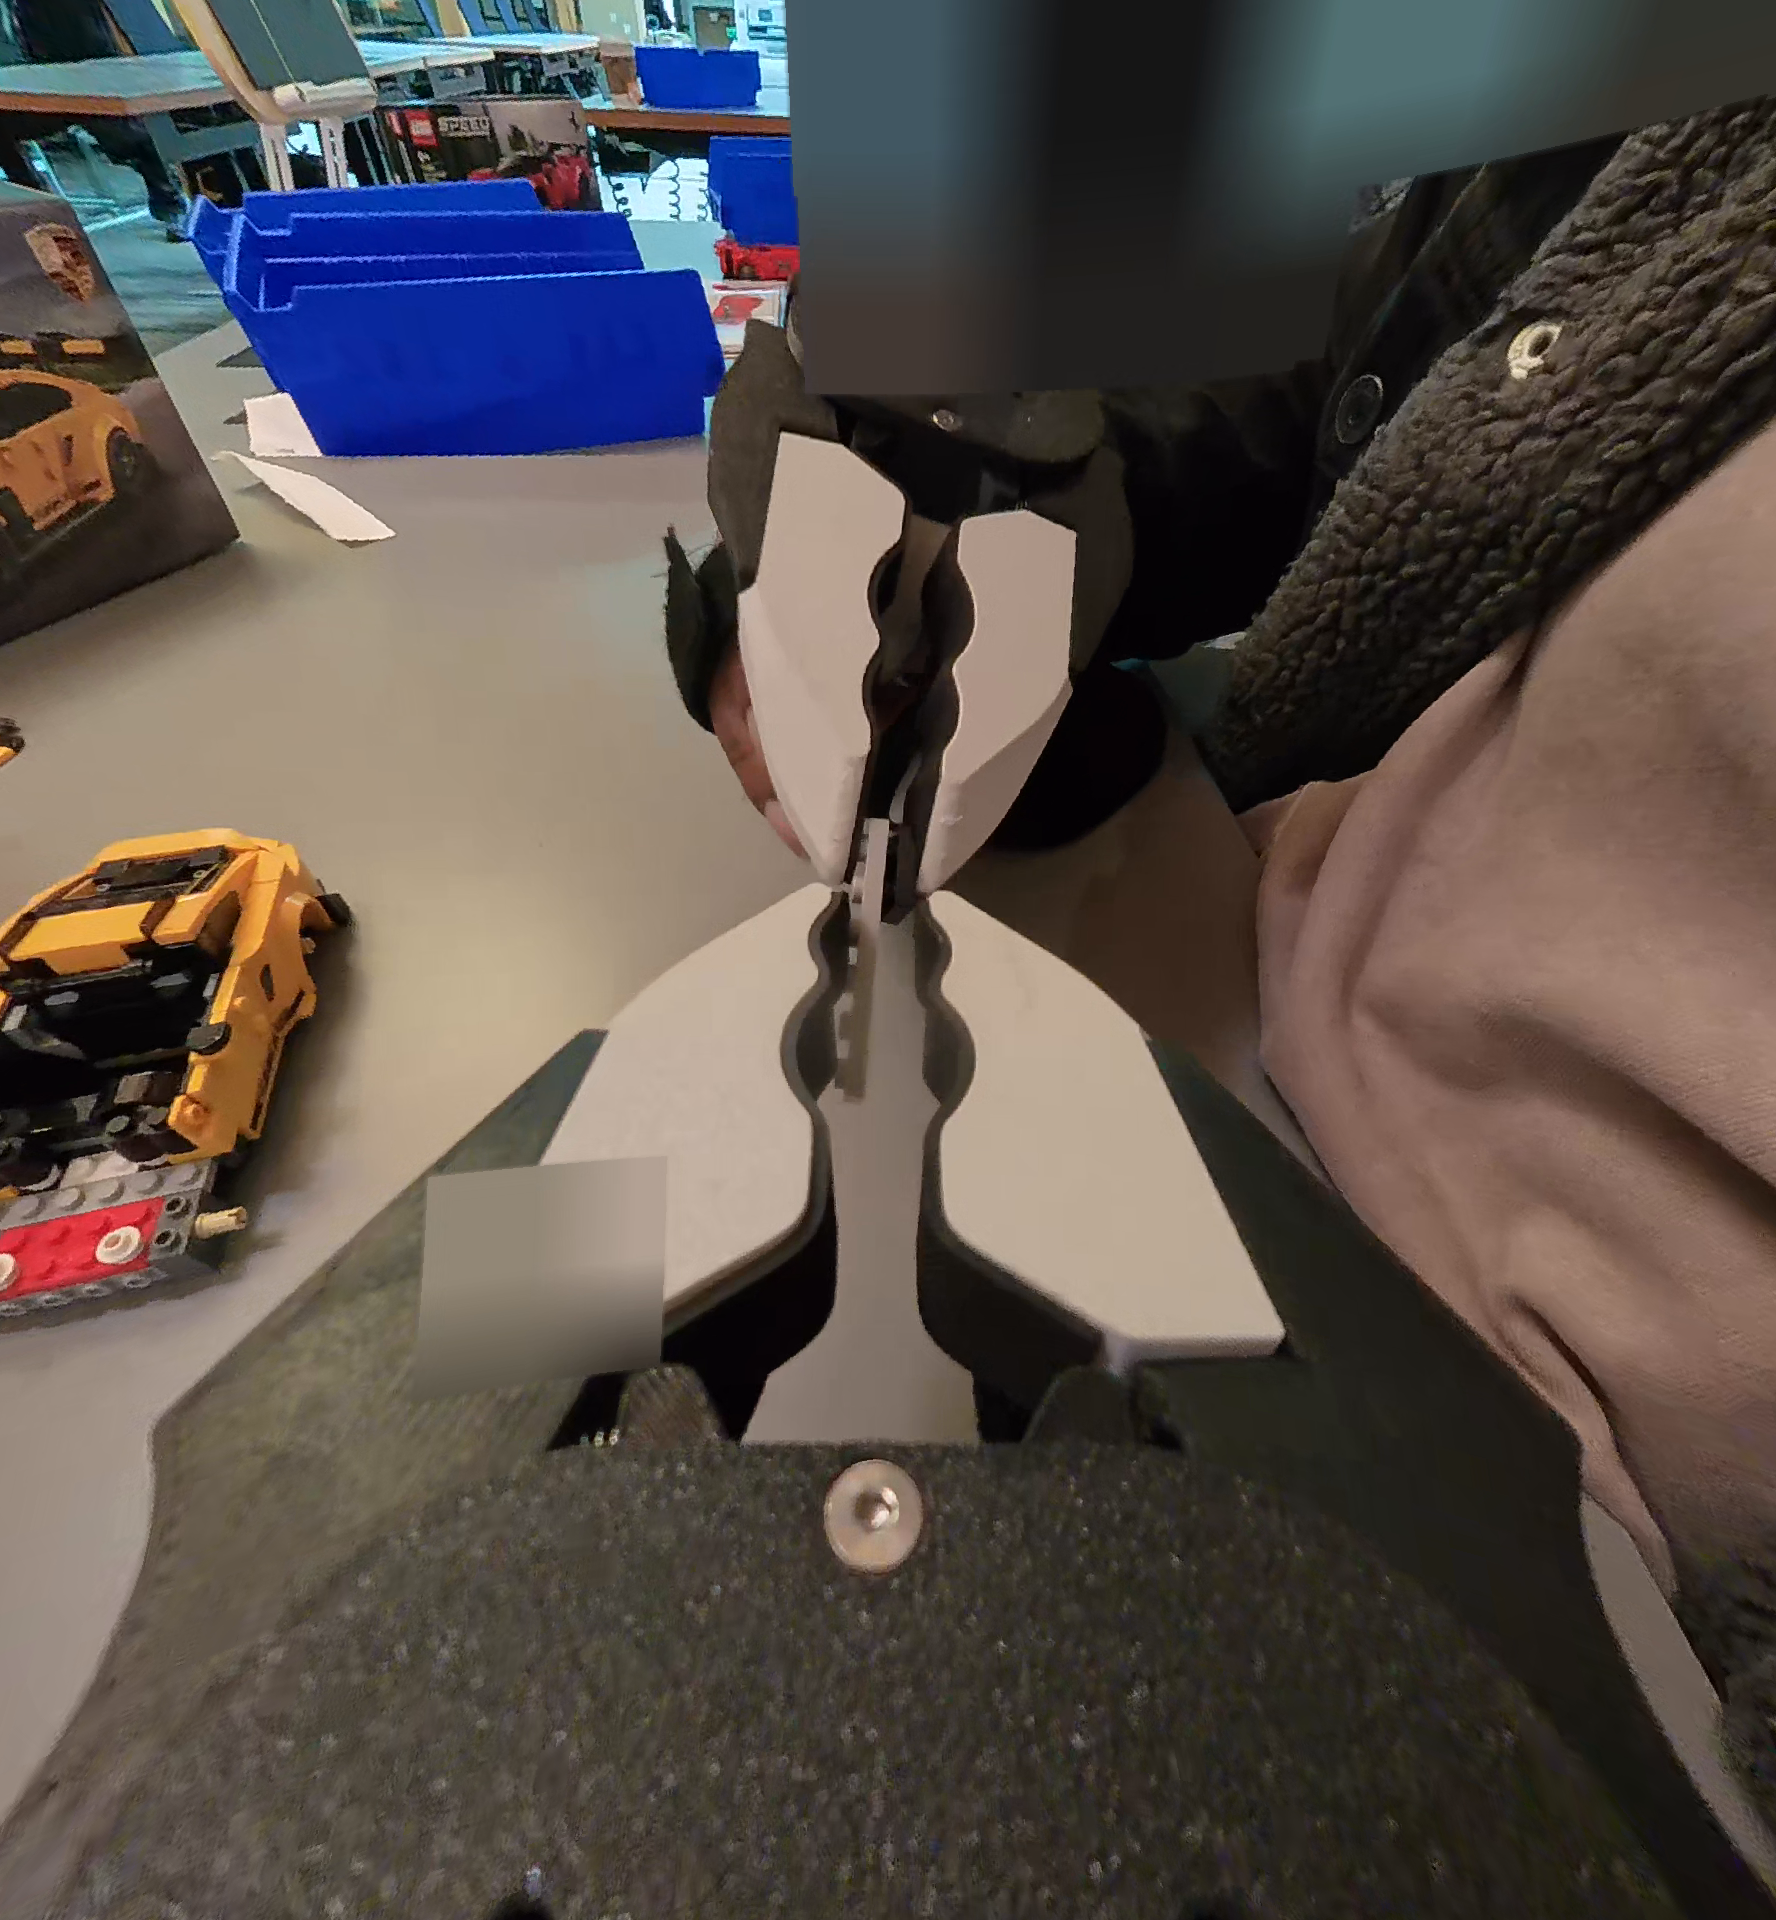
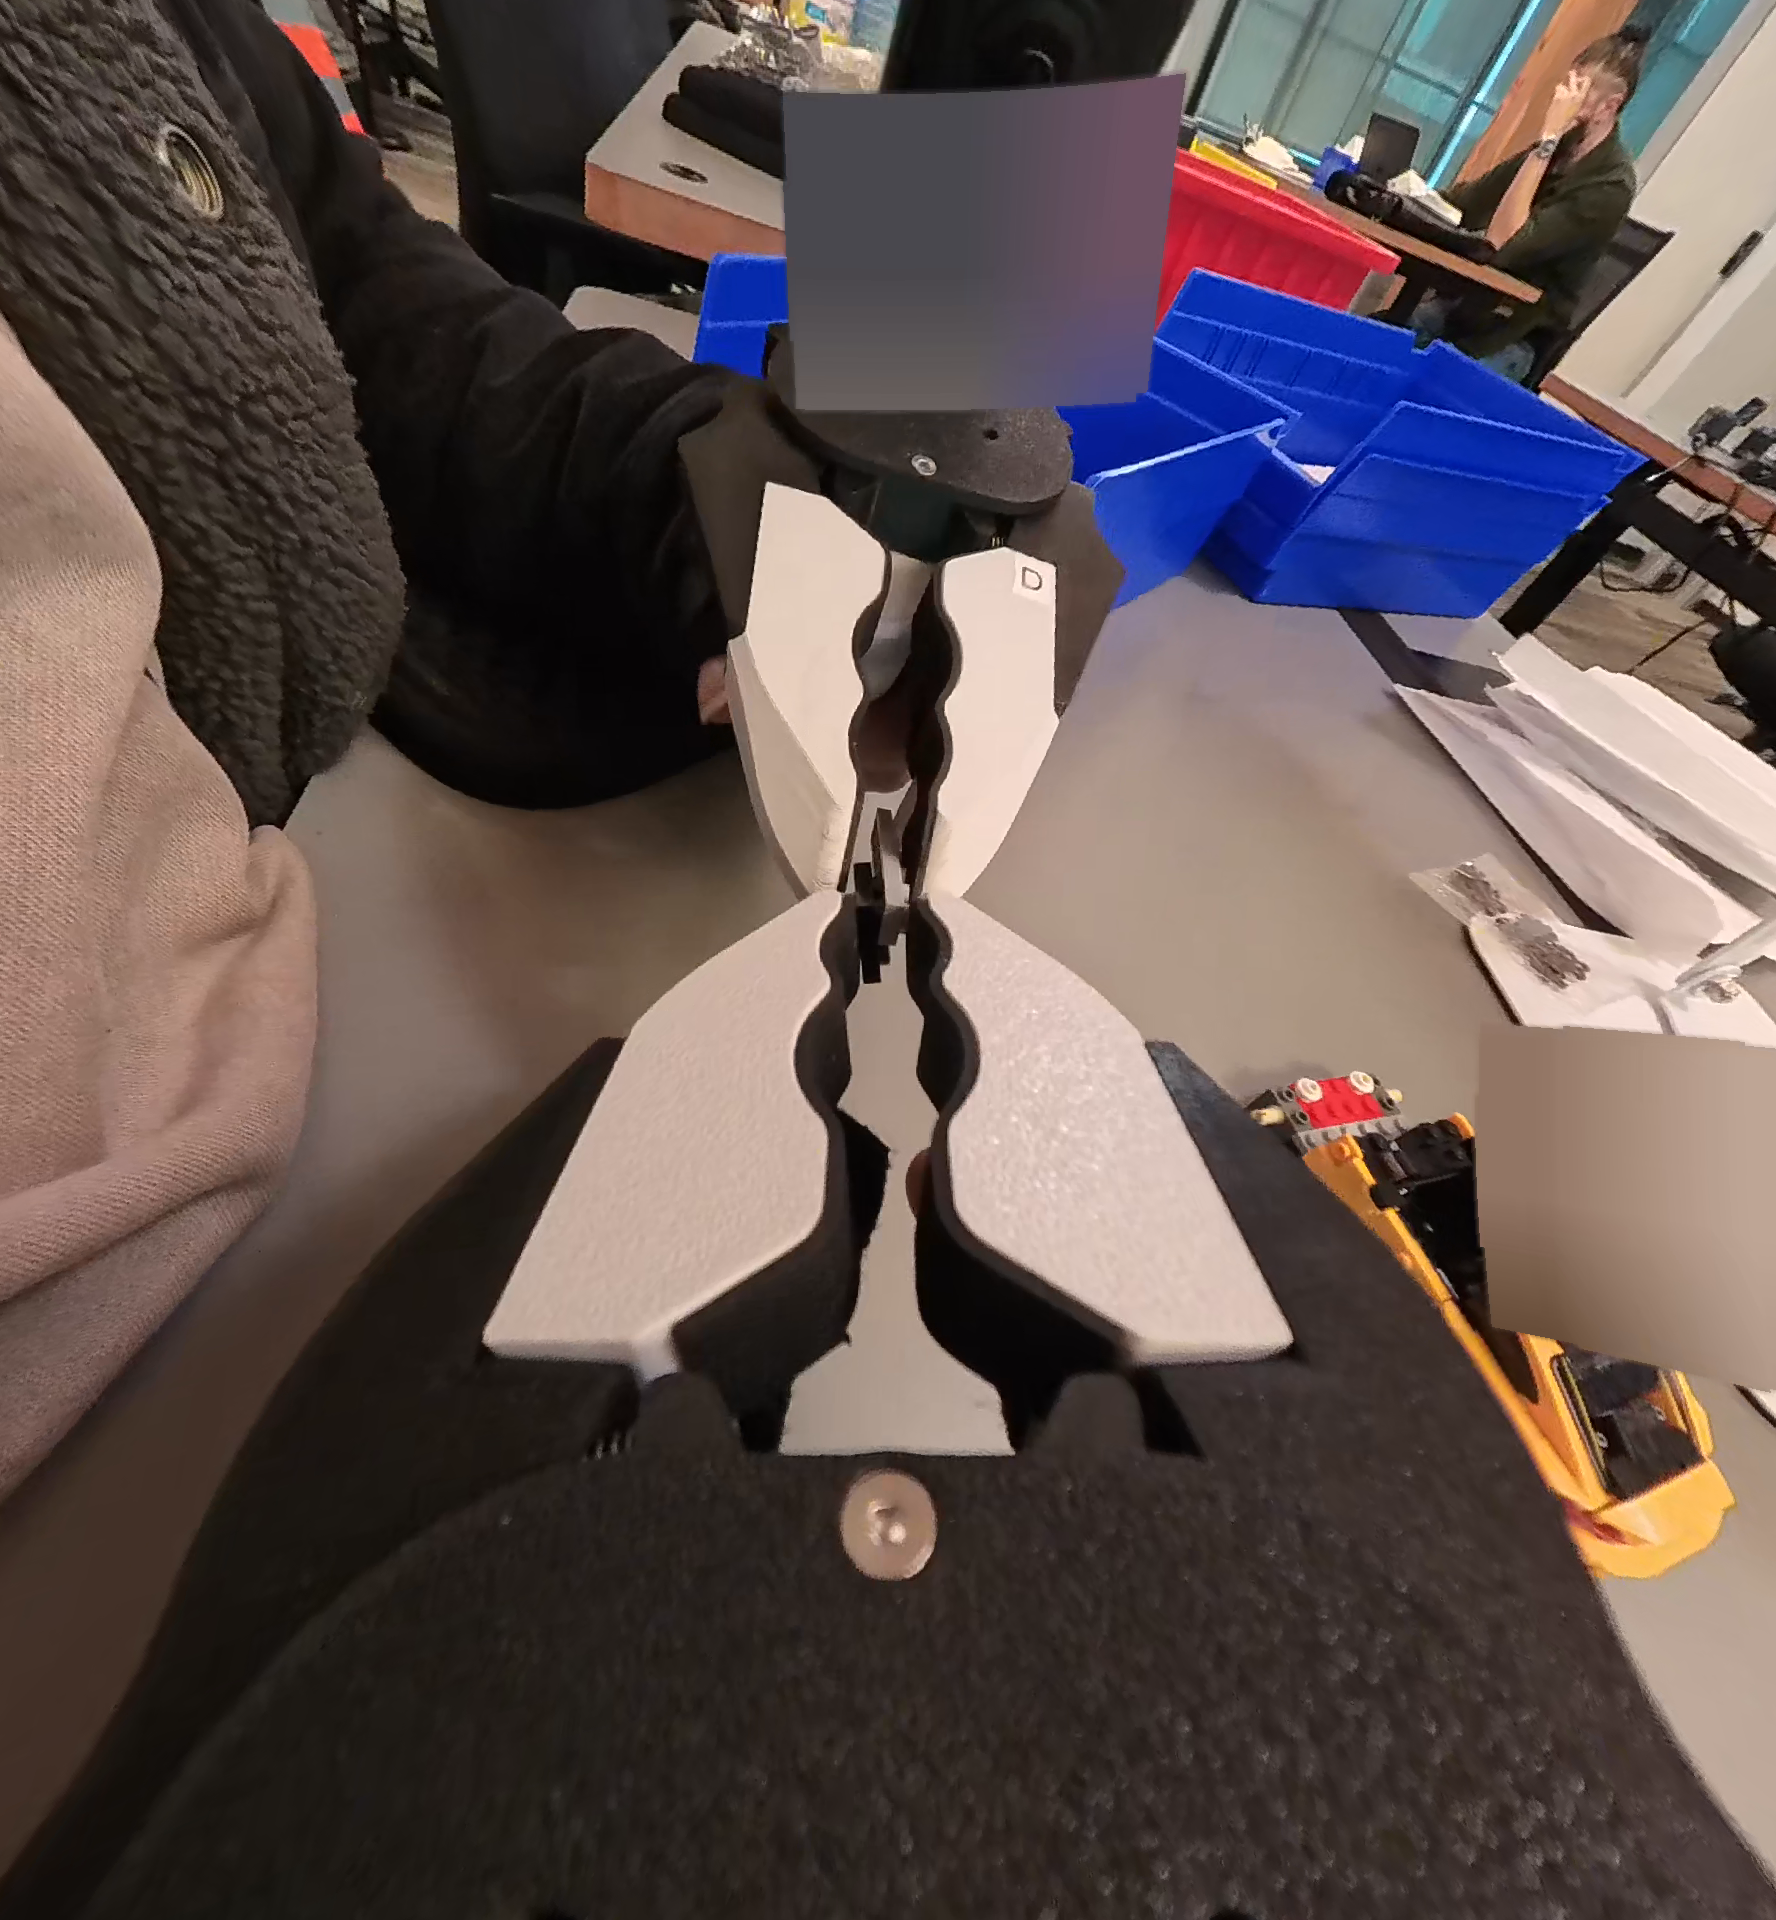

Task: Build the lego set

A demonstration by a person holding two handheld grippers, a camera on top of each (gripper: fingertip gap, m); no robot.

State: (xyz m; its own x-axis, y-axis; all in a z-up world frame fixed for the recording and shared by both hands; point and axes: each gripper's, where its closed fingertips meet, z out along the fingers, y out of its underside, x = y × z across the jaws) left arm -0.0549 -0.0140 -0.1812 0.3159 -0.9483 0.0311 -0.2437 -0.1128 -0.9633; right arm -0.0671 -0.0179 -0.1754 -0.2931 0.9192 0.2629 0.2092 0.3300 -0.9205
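Your left gripper [image 1: 876, 909] pinches a grey plate [image 1: 860, 997]. At twelve o'clock, your right gripper [image 2: 876, 914] clamps a black piece [image 2: 876, 935], tips touching.

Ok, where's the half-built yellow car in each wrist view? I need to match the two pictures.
Left wrist view: the yellow car lies on the grey table at the left edge, left of this gripper's fingers.
Right wrist view: the same car is at lower right, partly behind a blurred patch.
Shared landmark: the blue bins at the table's far side.
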